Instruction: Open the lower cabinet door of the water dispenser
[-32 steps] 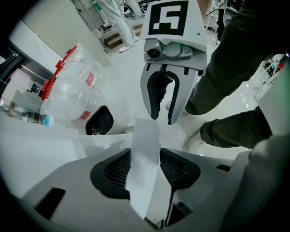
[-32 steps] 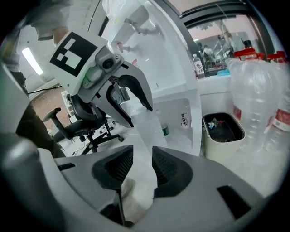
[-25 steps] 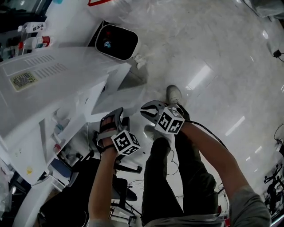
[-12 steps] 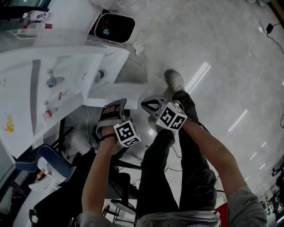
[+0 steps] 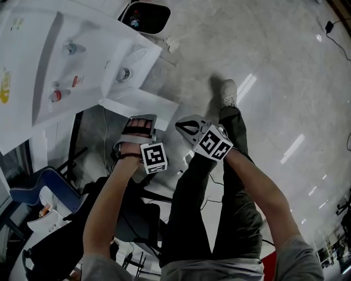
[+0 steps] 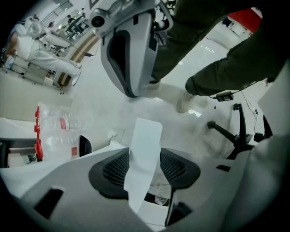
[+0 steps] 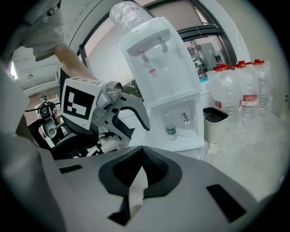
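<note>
The white water dispenser [image 5: 82, 55] stands at the upper left of the head view and at the centre of the right gripper view [image 7: 158, 68]. Its lower cabinet door [image 5: 137, 104] stands swung out, and a small bottle [image 7: 170, 130] shows inside the compartment. My left gripper [image 5: 138, 125] points steeply down over the door's top edge. In the left gripper view that white edge [image 6: 147, 136] runs between the pads, and the left gripper [image 6: 146, 156] is shut on it. My right gripper [image 5: 189, 127] hangs beside it, shut and empty [image 7: 141, 170].
A waste bin [image 5: 145, 16] sits on the floor right of the dispenser, with large water bottles [image 7: 244, 90] beyond it. An office chair [image 5: 49, 192] stands at the lower left. The person's legs and a shoe [image 5: 227, 93] are on the grey floor.
The dispenser has slid up and left in the head view as the person shifted. My left gripper has rolled and moved sideways, still on the door. The right gripper stays beside it.
</note>
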A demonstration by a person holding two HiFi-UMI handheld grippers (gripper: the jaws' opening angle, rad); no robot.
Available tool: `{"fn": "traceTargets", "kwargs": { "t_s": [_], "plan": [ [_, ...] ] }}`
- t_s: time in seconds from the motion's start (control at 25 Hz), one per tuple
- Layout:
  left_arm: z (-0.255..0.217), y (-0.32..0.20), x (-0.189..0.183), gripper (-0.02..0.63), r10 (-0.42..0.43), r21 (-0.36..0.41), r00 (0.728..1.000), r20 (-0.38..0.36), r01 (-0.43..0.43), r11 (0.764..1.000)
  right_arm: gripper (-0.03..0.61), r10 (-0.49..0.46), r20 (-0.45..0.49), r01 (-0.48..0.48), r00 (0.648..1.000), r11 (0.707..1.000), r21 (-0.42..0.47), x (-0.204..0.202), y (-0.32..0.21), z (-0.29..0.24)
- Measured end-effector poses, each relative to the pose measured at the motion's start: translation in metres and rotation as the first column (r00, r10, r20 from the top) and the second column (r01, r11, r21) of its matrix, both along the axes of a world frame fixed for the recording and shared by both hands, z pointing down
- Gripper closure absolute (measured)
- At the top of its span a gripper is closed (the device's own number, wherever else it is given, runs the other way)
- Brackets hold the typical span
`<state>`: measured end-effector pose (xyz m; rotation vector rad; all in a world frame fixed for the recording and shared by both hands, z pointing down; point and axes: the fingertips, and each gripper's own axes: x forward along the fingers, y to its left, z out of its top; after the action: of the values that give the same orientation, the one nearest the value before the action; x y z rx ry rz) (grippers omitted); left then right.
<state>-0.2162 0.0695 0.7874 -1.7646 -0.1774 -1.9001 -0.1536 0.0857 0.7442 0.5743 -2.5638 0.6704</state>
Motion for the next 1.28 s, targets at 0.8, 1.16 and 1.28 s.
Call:
{"fn": "traceTargets", "kwargs": {
  "t_s": [0.8,1.16,1.28],
  "plan": [
    [-0.027,0.04,-0.012,0.407,0.003,0.146,0.999,-0.042,0.003,0.989,0.568,0.001,0.053,0.0,0.999,1.0,-0.023,-0.001,0.04,-0.038],
    [-0.087,0.06,-0.004,0.468,-0.141,0.127,0.987,-0.077,0.15,0.98,0.568,0.019,0.088,-0.015,0.996,0.999,-0.044,0.01,0.05,-0.077],
    [-0.12,0.068,0.007,0.504,-0.245,0.1,0.96,-0.135,0.259,0.961,0.568,0.053,0.107,-0.047,0.993,0.997,-0.058,0.019,0.052,-0.098]
  ]
}}
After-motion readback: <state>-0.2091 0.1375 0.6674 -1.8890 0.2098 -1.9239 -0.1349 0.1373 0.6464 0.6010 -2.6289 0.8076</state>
